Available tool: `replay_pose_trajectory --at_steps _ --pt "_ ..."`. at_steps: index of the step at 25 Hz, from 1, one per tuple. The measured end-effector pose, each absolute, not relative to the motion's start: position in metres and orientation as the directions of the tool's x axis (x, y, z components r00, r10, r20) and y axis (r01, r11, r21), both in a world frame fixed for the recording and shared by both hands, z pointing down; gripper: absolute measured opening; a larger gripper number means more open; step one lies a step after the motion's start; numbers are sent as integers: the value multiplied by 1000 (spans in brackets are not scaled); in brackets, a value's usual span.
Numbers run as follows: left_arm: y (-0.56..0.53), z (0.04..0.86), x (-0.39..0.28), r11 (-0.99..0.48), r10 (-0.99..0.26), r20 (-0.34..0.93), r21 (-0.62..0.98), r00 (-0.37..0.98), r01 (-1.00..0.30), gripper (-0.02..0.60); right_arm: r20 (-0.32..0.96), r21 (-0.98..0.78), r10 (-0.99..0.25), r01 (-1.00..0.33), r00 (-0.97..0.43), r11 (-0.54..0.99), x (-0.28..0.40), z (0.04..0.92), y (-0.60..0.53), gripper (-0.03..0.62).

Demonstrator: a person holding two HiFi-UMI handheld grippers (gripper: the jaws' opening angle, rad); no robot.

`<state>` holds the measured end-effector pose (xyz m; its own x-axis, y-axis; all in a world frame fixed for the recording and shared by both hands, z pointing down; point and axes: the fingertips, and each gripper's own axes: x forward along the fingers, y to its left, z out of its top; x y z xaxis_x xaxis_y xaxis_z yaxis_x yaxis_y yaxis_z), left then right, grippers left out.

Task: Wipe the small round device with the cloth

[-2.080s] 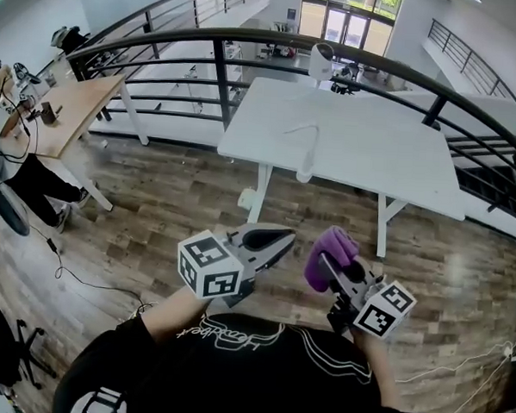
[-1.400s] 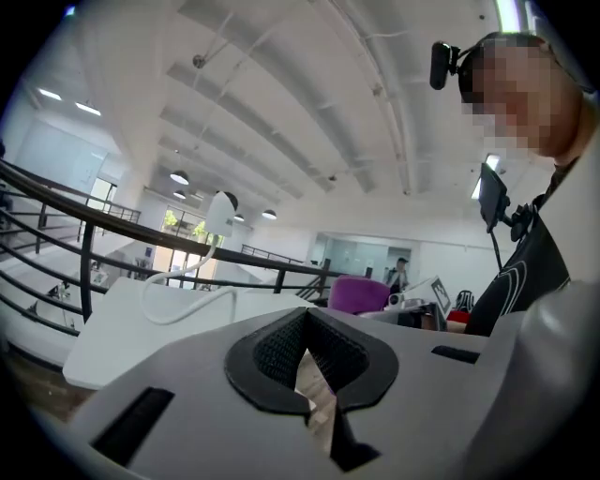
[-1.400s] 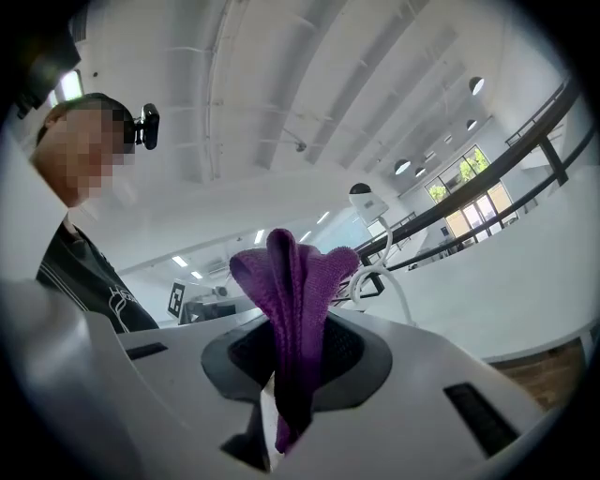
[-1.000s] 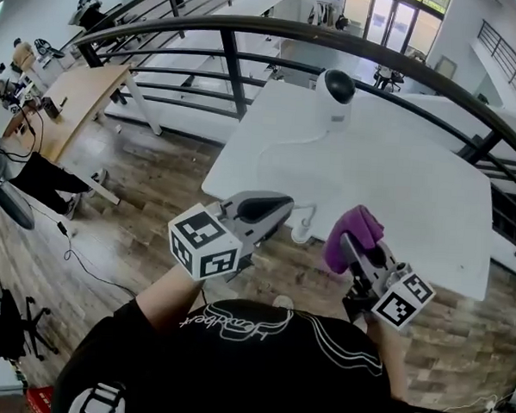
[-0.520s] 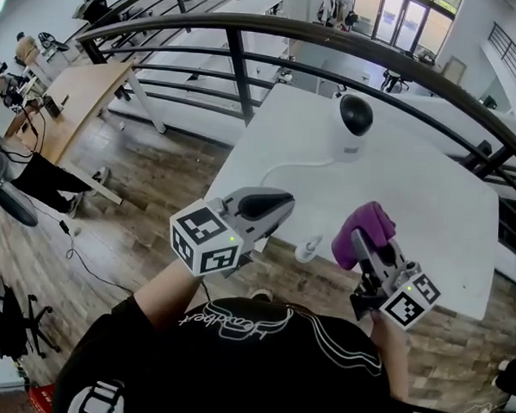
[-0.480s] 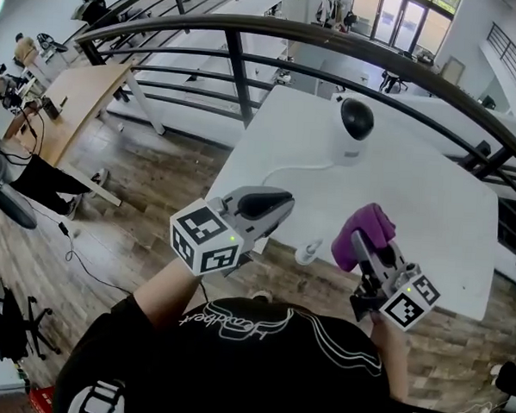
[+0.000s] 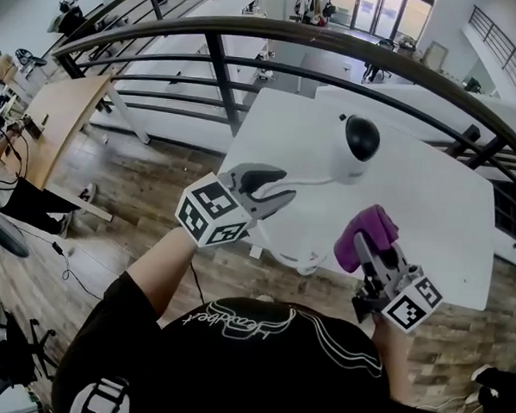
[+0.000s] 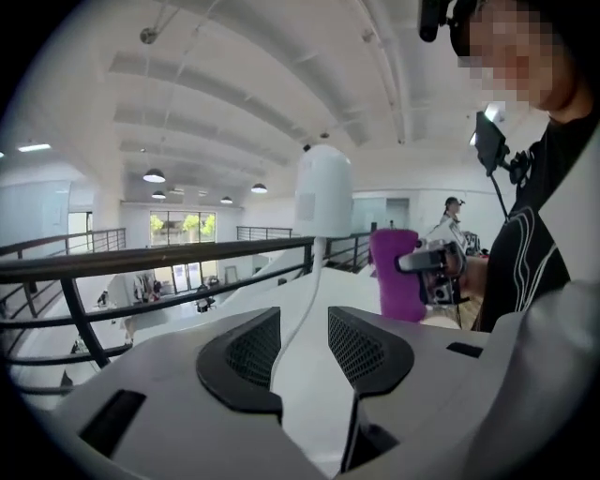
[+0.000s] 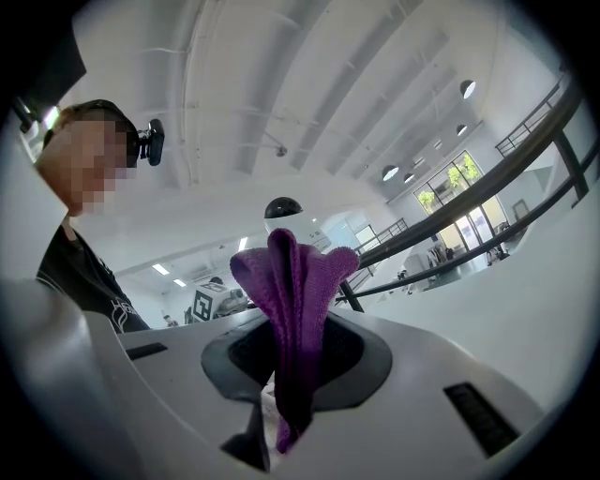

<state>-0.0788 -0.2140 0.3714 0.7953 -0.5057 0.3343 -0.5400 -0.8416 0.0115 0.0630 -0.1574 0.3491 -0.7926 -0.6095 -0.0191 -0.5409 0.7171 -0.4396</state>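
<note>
Your left gripper (image 7: 281, 183) has its jaws apart, just opened, gripping nothing. The device's white cable (image 7: 307, 180) runs through the gap untouched. The small round device (image 7: 356, 142) stands upright on the white table (image 7: 448, 203), straight ahead of your right gripper (image 7: 362, 243), which is clamped on the purple cloth (image 7: 369, 226). There is bare tabletop to the right, and the railing (image 7: 250, 28) lies beyond.
</note>
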Motion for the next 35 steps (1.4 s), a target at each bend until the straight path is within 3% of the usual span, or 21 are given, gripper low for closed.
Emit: replay_pose_trajectory --at_steps 6,14,18,24,35 --pt "-238 411 -80 -870 -438 425 19 792 -492 150 -10 -443 -635 -566 -772 695 67 351 -171 61" --pt "-250 438 -86 -881 -400 442 58 803 -470 147 0 -451 -657 -586 -754 673 65 361 -179 61" --pt "-249 440 -85 -894 -370 447 67 814 -443 81 3 -454 -661 -590 -750 668 62 360 -183 61" --pt "-250 441 -83 -904 -350 437 75 829 -422 67 3 -441 -672 -605 -740 663 62 358 -185 61" --pt "-249 442 -82 -906 -352 428 70 833 -418 61 75 -130 -716 -719 -694 683 59 341 -185 61"
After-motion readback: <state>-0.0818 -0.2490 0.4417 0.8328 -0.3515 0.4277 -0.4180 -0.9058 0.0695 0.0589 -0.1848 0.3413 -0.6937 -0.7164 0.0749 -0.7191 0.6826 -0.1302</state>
